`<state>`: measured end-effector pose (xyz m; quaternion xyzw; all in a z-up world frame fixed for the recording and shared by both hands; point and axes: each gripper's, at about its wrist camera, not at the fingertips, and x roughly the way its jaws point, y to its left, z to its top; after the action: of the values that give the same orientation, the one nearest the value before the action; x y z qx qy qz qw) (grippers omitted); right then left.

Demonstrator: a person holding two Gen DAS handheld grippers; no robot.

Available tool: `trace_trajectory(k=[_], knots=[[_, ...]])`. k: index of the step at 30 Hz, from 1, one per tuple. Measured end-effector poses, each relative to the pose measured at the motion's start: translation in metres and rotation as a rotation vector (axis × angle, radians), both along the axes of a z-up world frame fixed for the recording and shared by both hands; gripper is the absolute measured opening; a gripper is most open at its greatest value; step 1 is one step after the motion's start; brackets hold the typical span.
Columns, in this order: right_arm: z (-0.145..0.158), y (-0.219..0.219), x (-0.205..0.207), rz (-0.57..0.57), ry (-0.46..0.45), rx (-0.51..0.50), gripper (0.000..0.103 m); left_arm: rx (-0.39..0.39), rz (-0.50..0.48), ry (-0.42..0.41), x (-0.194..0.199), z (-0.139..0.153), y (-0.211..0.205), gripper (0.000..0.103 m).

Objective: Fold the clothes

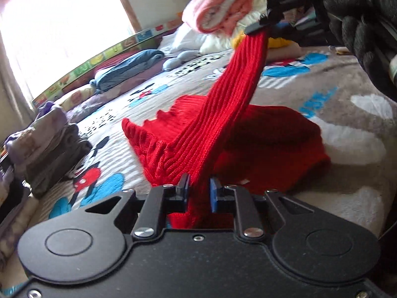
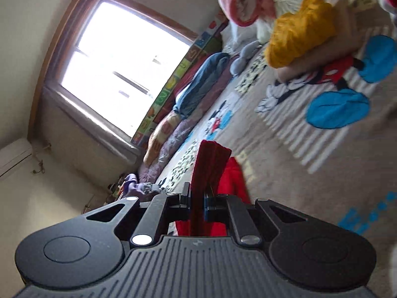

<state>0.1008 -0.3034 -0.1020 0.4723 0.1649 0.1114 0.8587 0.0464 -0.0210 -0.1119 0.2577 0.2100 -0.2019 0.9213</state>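
Your left gripper [image 1: 199,186] pinches one end of a red ribbed knit garment [image 1: 233,94], its black and blue pads pressed onto the fabric with only the cloth between them. From there a long strip of the knit rises taut and slanting to your right gripper [image 1: 263,22], seen in the left wrist view near the top right, where a gloved hand [image 1: 359,29] grips the handle. In the right wrist view that gripper [image 2: 197,198] is pressed together on the same garment [image 2: 211,164], a dark red fold standing up between its pads.

The rest of the garment lies bunched on the bed [image 1: 347,99], on a cartoon-print bedspread with blue, red and white figures, near the edge closest to you. Its scalloped hem points toward the window side of the bed.

A folded stack of grey and lilac clothes [image 1: 49,144] sits at the bed's left edge. A blue rolled bundle [image 1: 129,67] lies along the far edge under the bright window [image 2: 124,64], beside a strip of coloured picture tiles. A yellow garment [image 2: 300,27] and a pink-and-white pile [image 1: 223,2] rest toward the far corner.
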Motion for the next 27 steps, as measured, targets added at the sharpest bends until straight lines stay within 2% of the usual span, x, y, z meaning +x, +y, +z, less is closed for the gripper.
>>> trace_trajectory(k=[5, 11, 13, 16, 19, 21, 23, 27], knots=[[-0.024, -0.016, -0.01, -0.003, 0.011, 0.026, 0.011, 0.022, -0.027, 0.018, 0.004, -0.006, -0.006, 0.015], [-0.042, -0.024, -0.013, 0.015, 0.006, 0.026, 0.011, -0.011, -0.057, 0.07, 0.006, -0.009, -0.003, 0.015], [-0.05, -0.027, -0.014, 0.019, 0.009, 0.028, 0.011, -0.077, -0.092, 0.112, 0.005, 0.0, 0.008, 0.018], [-0.062, -0.032, -0.014, 0.022, 0.014, 0.05, 0.011, -0.273, -0.066, 0.143, 0.011, 0.025, 0.051, 0.018], [-0.074, -0.038, -0.012, 0.029, 0.013, 0.083, 0.011, -0.436, 0.081, 0.12, 0.025, 0.041, 0.1, 0.018], [-0.077, -0.039, -0.01, 0.039, 0.001, 0.092, 0.011, -0.499, 0.158, 0.117, 0.032, 0.042, 0.12, 0.018], [-0.076, -0.038, -0.008, 0.05, -0.012, 0.089, 0.011, -0.504, 0.174, 0.123, 0.036, 0.04, 0.121, 0.018], [-0.075, -0.039, -0.007, 0.06, -0.029, 0.099, 0.011, -0.423, 0.108, 0.124, 0.035, 0.033, 0.092, 0.018]])
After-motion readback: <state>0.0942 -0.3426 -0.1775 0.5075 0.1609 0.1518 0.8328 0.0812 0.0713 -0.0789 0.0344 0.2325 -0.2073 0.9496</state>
